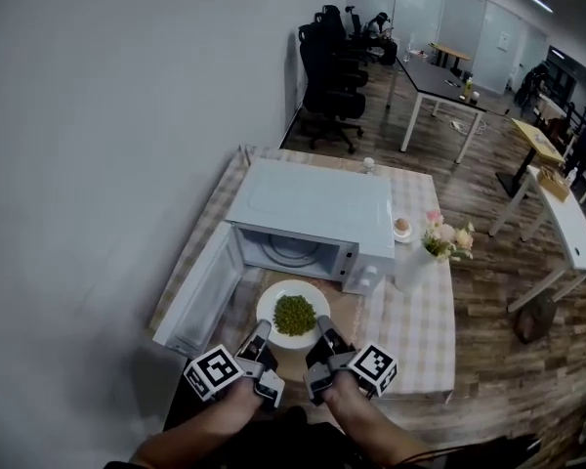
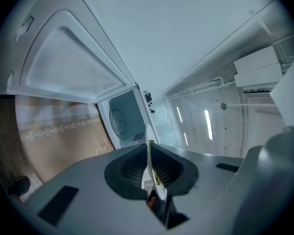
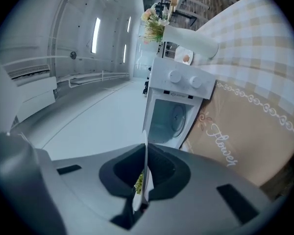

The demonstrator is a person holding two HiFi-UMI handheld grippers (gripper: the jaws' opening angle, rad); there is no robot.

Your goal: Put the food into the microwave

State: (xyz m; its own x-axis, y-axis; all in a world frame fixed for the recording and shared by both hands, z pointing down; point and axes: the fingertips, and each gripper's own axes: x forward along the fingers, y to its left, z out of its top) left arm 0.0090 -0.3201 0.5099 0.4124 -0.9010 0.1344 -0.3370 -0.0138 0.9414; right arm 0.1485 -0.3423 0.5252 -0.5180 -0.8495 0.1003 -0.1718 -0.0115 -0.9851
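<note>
- Head view: the plate (image 1: 269, 306) of peas (image 1: 294, 315) sits near the table's (image 1: 420, 320) front edge, just in front of the microwave's (image 1: 308, 213) open cavity. Its door (image 1: 200, 291) is swung out toward the table's left edge.
- The left gripper (image 1: 261, 332) has its jaws closed down on the plate's left rim. The left gripper view shows the rim edge-on between the pads, with peas just past it.
- The right gripper (image 1: 324, 334) pinches the right rim the same way, and the right gripper view shows the thin rim clamped in the narrow gap.
- Whether the plate rests on the mat (image 1: 350, 311) or is raised off it cannot be told.
- Risk: each grip takes only a thin strip of rim, so if one side rises faster than the other, the plate would likely tilt and loose peas would roll off.
- Risk: a smooth rim could slip out of the pads if the two grippers drift apart or twist.
- Risk: the cavity mouth looks little wider than the plate with a gripper on each side. The left gripper could catch the door or frame, and the right one the knob panel.
- Pose: both forearms come up from the front edge, close together. The grippers lie side by side, low, pointing forward at the cavity, marker cubes facing up.
</note>
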